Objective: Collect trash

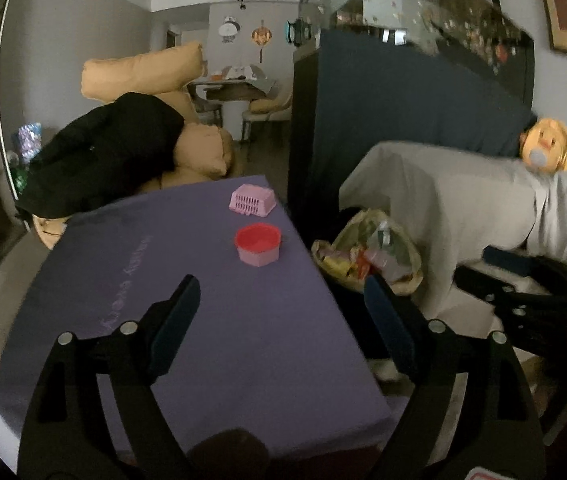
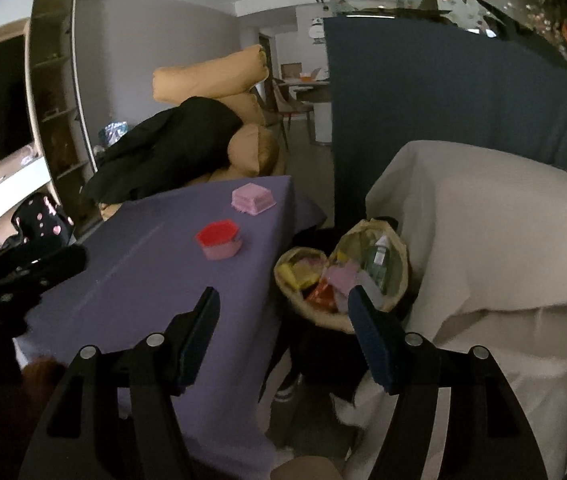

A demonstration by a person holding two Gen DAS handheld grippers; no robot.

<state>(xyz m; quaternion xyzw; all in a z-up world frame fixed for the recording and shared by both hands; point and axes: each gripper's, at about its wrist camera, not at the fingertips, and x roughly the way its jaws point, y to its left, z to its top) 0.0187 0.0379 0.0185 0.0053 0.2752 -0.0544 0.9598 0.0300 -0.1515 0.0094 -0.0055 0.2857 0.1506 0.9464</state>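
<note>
A tan trash bag (image 1: 367, 254) (image 2: 343, 272) stands open beside the purple table (image 1: 203, 320) (image 2: 143, 280), between it and a cloth-covered seat. It holds a clear bottle (image 2: 379, 260), pink paper and red and yellow wrappers. My left gripper (image 1: 281, 292) hangs open over the table's right part, nothing between its fingers. My right gripper (image 2: 283, 300) is open too, above the table's right edge and just short of the bag, empty. A red-topped pink cup (image 1: 258, 245) (image 2: 219, 239) and an upturned pink basket (image 1: 252, 199) (image 2: 253, 198) stand on the table.
A beige cloth covers the seat (image 1: 463, 208) (image 2: 483, 240) right of the bag. A dark blue screen (image 1: 403, 100) (image 2: 443, 100) stands behind it. Tan cushions (image 1: 143, 72) with a black garment (image 1: 103, 152) lie past the table's far end. The other gripper (image 1: 543, 280) (image 2: 11, 280) shows at each view's edge.
</note>
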